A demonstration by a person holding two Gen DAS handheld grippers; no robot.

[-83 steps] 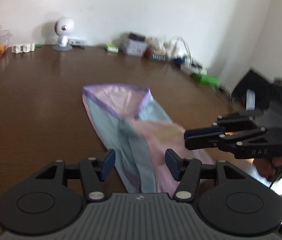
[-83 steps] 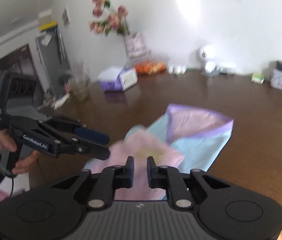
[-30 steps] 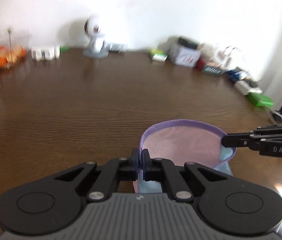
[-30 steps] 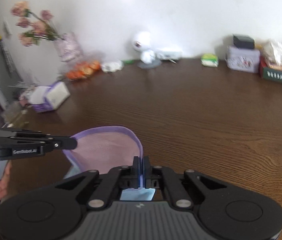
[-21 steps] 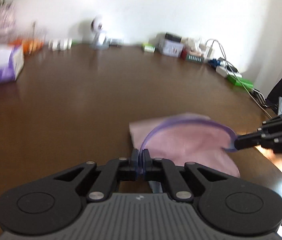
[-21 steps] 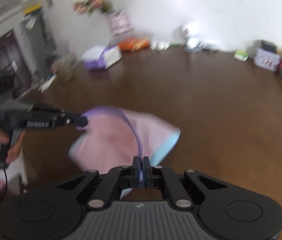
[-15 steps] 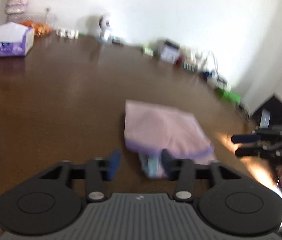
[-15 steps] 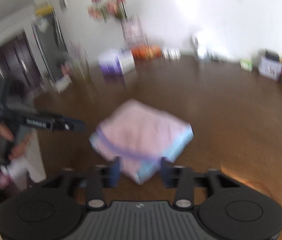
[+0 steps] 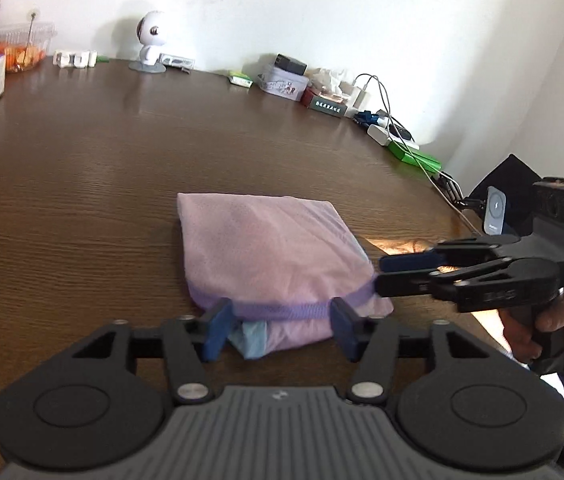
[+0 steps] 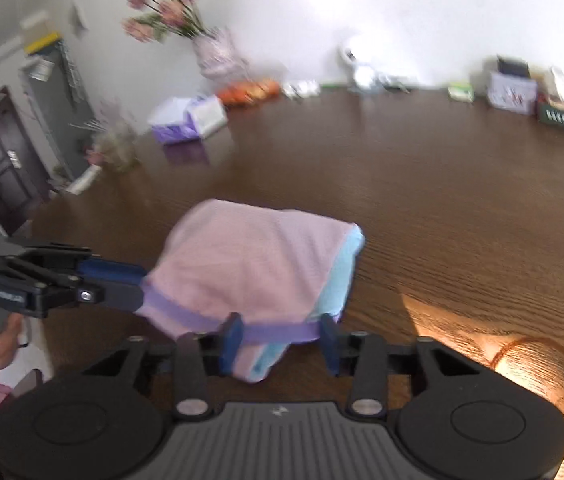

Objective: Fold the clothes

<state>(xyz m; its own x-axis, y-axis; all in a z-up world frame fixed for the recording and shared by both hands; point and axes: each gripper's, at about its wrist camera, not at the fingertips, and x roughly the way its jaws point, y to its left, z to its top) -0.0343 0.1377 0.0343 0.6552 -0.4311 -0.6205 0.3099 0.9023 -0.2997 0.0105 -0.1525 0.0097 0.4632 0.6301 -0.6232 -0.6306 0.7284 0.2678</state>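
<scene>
A pink garment [image 9: 266, 256] with a purple hem and light blue layers underneath lies folded on the dark wooden table [image 9: 82, 168]. It also shows in the right wrist view [image 10: 250, 264]. My left gripper [image 9: 280, 326] is open, its fingers either side of the purple hem at the near edge. My right gripper [image 10: 280, 338] is open at the same hem further right. In the left wrist view the right gripper [image 9: 381, 274] sits at the garment's right corner. In the right wrist view the left gripper [image 10: 138, 284] sits at its left corner.
Along the far table edge stand a white camera figure [image 9: 152, 46], small boxes [image 9: 283, 82], chargers and cables [image 9: 397, 140]. A purple tissue box [image 10: 190, 120], a fruit container [image 9: 22, 46] and a vase of pink flowers [image 10: 214, 52] stand at the left.
Both grippers pulled the purple hem over toward me, laid it on the garment and opened. The garment now lies folded in a compact pink rectangle.
</scene>
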